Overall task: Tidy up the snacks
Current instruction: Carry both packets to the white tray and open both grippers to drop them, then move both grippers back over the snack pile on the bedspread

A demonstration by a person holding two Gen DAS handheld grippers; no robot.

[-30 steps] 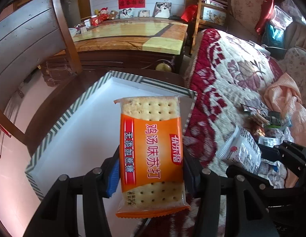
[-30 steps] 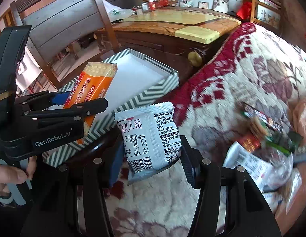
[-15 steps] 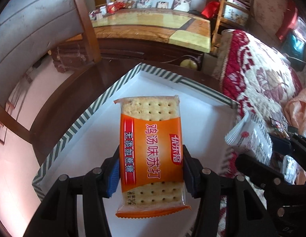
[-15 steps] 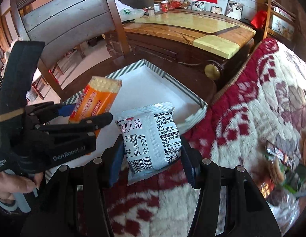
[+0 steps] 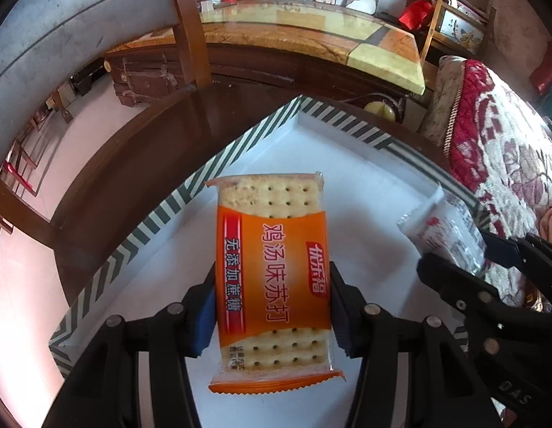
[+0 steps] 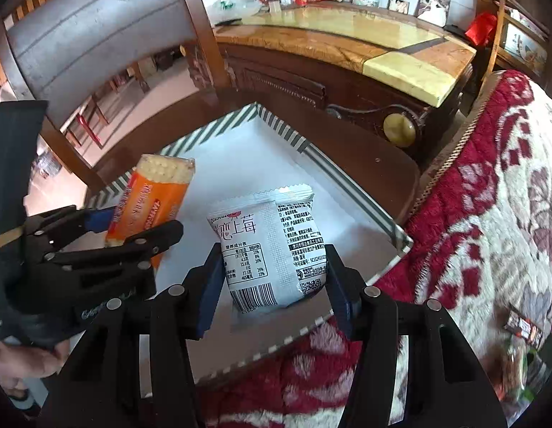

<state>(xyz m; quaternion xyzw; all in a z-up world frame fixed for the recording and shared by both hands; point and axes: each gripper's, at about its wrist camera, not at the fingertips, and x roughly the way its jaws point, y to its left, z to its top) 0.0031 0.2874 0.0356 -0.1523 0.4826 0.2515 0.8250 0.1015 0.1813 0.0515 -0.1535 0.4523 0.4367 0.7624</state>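
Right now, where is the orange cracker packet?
The orange cracker packet is clamped in the left gripper, over the white striped-rim tray, left of the white snack bag.

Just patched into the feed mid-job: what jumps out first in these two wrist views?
An orange cracker packet clamped in the left gripper, held over the white inside of a striped-rim box. Beside it, the right gripper grips a white snack bag above the same box, next to a red-and-cream floral blanket.

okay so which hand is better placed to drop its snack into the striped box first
Left. Its tongs hold the orange cracker pack over the striped box middle; the right tongs hold the white packet nearer its edge.
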